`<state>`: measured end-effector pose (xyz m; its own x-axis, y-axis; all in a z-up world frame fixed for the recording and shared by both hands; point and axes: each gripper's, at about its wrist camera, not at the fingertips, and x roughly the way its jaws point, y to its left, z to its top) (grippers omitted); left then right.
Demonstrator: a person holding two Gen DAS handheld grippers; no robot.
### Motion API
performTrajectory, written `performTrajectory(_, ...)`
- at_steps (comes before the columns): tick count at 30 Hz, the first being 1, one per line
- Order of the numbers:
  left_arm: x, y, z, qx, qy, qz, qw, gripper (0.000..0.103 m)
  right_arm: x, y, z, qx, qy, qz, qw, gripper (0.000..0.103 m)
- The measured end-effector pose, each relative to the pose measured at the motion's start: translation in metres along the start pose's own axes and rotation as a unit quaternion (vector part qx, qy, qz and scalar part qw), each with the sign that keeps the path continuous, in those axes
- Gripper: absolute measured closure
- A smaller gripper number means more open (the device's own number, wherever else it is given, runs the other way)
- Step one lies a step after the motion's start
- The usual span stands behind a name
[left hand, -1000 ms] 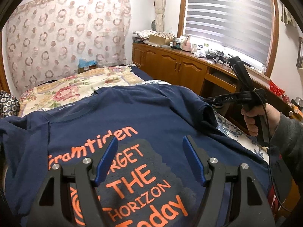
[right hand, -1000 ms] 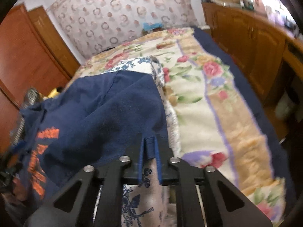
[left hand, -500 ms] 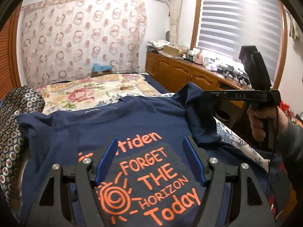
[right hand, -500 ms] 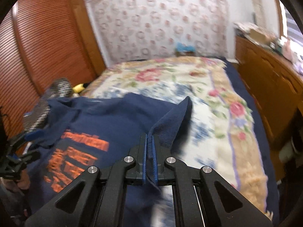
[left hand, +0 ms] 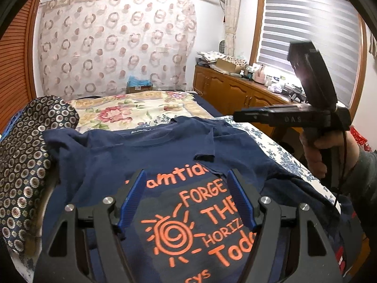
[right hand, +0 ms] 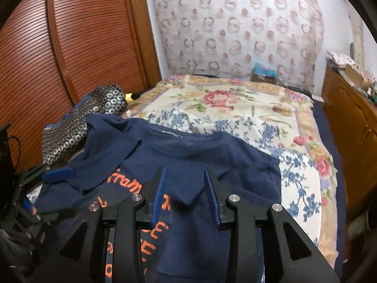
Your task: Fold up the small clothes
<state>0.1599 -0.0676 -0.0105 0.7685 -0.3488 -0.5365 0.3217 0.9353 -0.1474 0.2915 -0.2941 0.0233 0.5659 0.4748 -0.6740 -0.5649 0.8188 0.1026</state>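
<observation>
Bedroom with a floral bed (left hand: 122, 108) fills the left wrist view. On it lies the navy T-shirt (left hand: 132, 155), print up, its right sleeve (left hand: 212, 146) already turned in over the chest. The left claw (left hand: 186, 200) hovers wide and empty above the print. The right claw's tips are too blurred to read here, and the hem is cut off.

From the right wrist, the right claw (right hand: 185, 188) is opening, sleeve cloth below but unpinched. The left sleeve (right hand: 108, 141) remains unfolded, I judge; the lower shirt is hidden.
</observation>
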Motion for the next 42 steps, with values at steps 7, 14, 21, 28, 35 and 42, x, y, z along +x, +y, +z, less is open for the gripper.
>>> performTrajectory(7,-0.008,0.024,-0.005,-0.012,0.004,0.019,0.9997,0.032,0.001,-0.032,-0.03,0.013,0.035,-0.049,0.998,0.065)
performTrajectory(14,-0.007,0.048,-0.01,-0.028,0.013,0.042,0.9986,0.032,0.017,-0.042,-0.039,0.016,0.055,-0.053,0.997,0.064)
performTrajectory(21,-0.01,0.065,-0.01,-0.015,0.025,0.066,0.9974,0.032,0.071,-0.027,-0.021,-0.024,0.096,-0.07,0.993,0.064)
performTrajectory(28,-0.006,0.097,-0.013,-0.017,0.043,0.094,0.9945,0.032,0.112,-0.019,0.005,-0.042,0.096,-0.058,0.993,0.064)
performTrajectory(35,0.002,0.12,-0.003,-0.004,0.053,0.124,0.9908,0.032,0.095,-0.038,0.027,-0.007,0.043,-0.036,0.998,0.054)
performTrajectory(42,0.018,0.147,0.016,0.007,0.071,0.139,0.9878,0.039,0.073,-0.073,0.016,-0.004,0.055,-0.068,0.996,0.053)
